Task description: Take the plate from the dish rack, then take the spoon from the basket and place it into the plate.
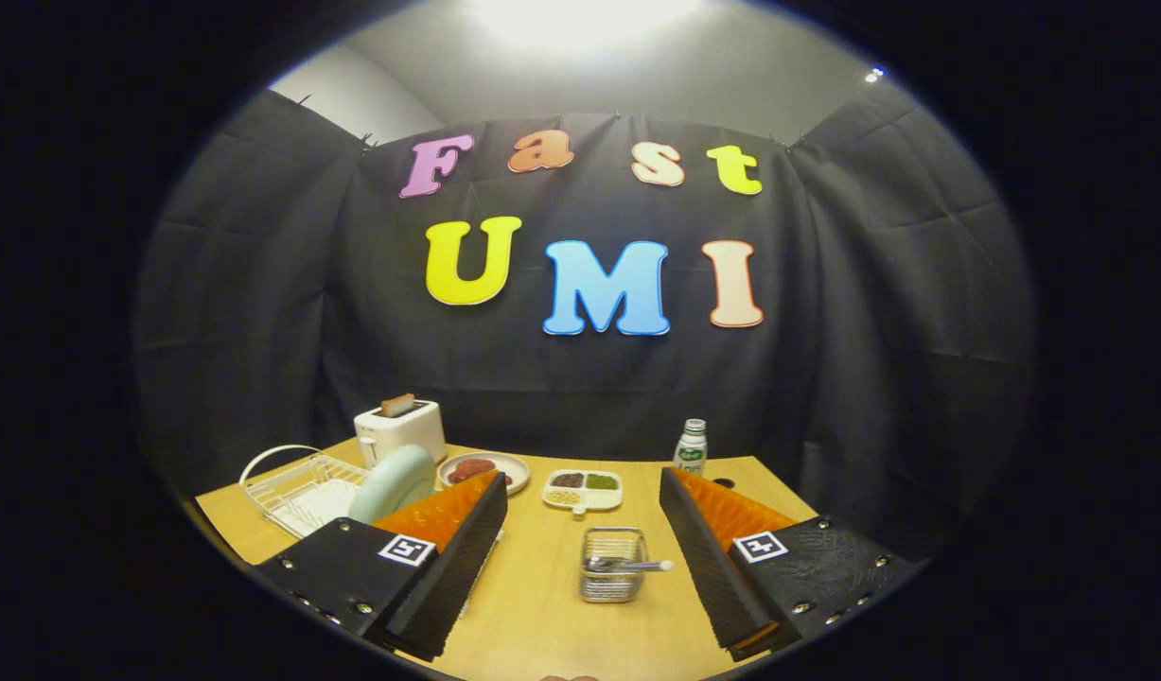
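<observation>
Gripper view shows the gripper (582, 530) spread wide and empty above the table (533, 615), the plate (391, 482) standing in the dish rack (301, 492) beyond its left finger, so fetching it comes first

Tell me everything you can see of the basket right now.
The basket is a small, square wire-mesh one, metal by its look, standing upright on the wooden table. It sits between the open fingers of the gripper, touching neither. A spoon lies in it, its handle poking over the rim toward the right finger. A divided dish lies beyond it, apart.
</observation>
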The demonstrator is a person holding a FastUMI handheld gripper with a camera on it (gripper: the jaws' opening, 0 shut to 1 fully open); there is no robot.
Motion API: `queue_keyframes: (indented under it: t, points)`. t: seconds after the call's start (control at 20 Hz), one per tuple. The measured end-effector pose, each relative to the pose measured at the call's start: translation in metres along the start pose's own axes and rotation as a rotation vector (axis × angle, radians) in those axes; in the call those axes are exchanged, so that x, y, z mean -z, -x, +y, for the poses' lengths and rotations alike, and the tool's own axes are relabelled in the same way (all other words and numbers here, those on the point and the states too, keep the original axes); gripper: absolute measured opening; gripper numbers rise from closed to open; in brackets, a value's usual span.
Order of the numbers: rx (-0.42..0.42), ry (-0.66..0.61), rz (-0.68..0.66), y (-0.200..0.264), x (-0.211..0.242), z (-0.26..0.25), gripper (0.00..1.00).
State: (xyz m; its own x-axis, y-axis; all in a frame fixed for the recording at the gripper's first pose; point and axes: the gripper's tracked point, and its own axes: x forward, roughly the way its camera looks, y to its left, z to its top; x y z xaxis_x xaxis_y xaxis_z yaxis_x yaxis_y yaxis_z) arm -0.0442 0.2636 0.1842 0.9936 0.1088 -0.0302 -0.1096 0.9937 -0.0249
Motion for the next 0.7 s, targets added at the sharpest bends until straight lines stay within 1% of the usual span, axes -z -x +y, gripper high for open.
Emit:
queue_keyframes:
  t: [0.15,0.25,0.45,0.65,0.7]
  points:
    - [-0.048,-0.045,0.022,-0.026,-0.009,0.053,0.99]
    - [-0.074,-0.083,0.060,-0.046,-0.005,0.082,0.99]
    - [-0.115,-0.126,0.194,-0.081,0.018,0.130,0.99]
    - [-0.118,-0.186,0.372,-0.113,0.062,0.159,0.99]
    - [-0.122,-0.196,0.412,-0.118,0.071,0.167,0.98]
